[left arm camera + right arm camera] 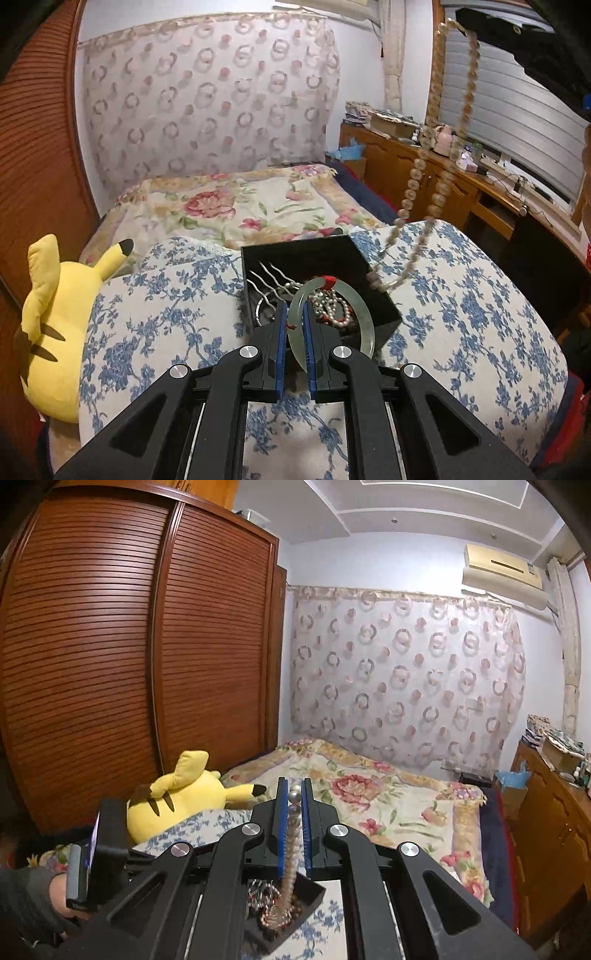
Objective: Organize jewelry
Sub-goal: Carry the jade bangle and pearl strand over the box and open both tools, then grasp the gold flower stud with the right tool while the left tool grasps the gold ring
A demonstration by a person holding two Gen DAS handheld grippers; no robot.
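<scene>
Nearest, my left gripper (294, 321) is clamped on the rim of the jade bangle (332, 317), held just above the black box (369, 266) ahead of its tips. Beyond and to its right, my right gripper (294, 801) pinches the bead necklace (436, 122), whose loop trails down into that box. Risk, as I judge it: the slack strand may snag the tangled jewelry or drag the box across the floral cushion (461, 295); the smooth bangle may slip.
</scene>
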